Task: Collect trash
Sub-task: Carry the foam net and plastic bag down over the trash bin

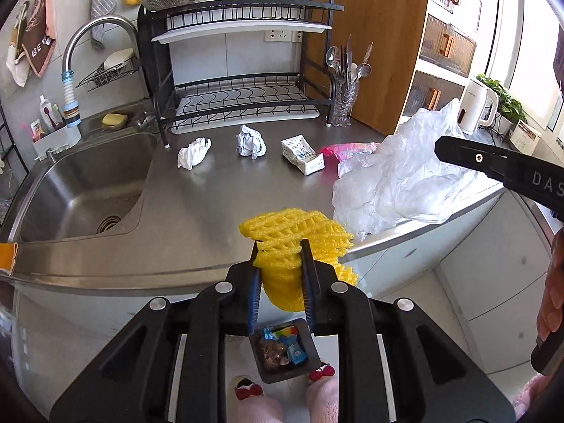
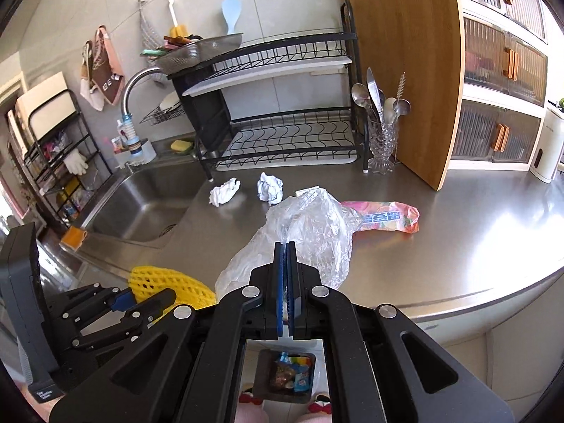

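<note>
- My left gripper (image 1: 281, 251) is clamped on yellow foam net (image 1: 296, 232), over counter (image 1: 197, 194) edge.
- My right gripper (image 2: 286, 246) is pinching clear plastic bag (image 2: 310, 232).
- Two paper wads (image 1: 194, 152) (image 1: 251, 140), carton (image 1: 302, 153), pink wrapper (image 2: 387, 215) ahead; trash bin (image 1: 282, 352) on floor below.

We see the yellow foam net (image 1: 282, 246) pinched and lifted off the counter edge, the clear plastic bag (image 2: 310, 232) likewise raised. Two crumpled paper balls (image 1: 194, 153), a small carton (image 1: 303, 153) and a pink wrapper (image 2: 387, 216) lie on steel.
</note>
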{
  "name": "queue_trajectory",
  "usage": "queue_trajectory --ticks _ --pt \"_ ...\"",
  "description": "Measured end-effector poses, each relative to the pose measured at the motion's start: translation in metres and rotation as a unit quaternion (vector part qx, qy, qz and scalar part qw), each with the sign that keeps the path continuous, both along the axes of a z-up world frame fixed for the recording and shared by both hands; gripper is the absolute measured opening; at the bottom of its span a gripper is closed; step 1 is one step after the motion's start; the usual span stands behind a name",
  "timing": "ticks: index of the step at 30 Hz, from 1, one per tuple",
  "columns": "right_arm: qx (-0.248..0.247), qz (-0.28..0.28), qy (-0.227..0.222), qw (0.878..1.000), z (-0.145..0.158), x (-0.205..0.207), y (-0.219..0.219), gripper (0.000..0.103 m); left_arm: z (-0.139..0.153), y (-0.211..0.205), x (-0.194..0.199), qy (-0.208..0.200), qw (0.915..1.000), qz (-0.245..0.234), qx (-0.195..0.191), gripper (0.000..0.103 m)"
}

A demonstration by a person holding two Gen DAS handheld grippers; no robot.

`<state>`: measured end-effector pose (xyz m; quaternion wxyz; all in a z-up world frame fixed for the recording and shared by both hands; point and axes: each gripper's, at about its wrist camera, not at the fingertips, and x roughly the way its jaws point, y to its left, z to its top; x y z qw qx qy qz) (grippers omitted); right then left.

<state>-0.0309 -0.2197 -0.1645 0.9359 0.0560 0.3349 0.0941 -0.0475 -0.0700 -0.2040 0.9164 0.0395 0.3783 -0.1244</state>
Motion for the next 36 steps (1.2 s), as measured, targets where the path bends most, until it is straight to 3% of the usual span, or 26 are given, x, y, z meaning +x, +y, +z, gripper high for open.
queue_trajectory --ticks 6,13,26,36 --pt "0.003 0.019 0.019 1.000 -0.026 -0.040 0.021 0.003 -0.022 0.024 -0.036 0.012 0.9998 0.018 0.005 0.019" --pt "0.006 0.035 0.063 0.997 -0.081 -0.062 0.037 0.003 -0.073 0.052 -0.045 0.051 0.9978 0.043 -0.005 0.019" --pt "0.021 0.035 0.183 0.982 -0.233 -0.046 0.047 0.003 -0.213 0.065 -0.027 0.151 0.9866 0.055 -0.026 0.019" --pt "0.049 0.027 0.278 0.959 -0.359 -0.028 0.052 0.003 -0.327 0.051 -0.011 0.214 0.9752 0.055 -0.019 0.019"
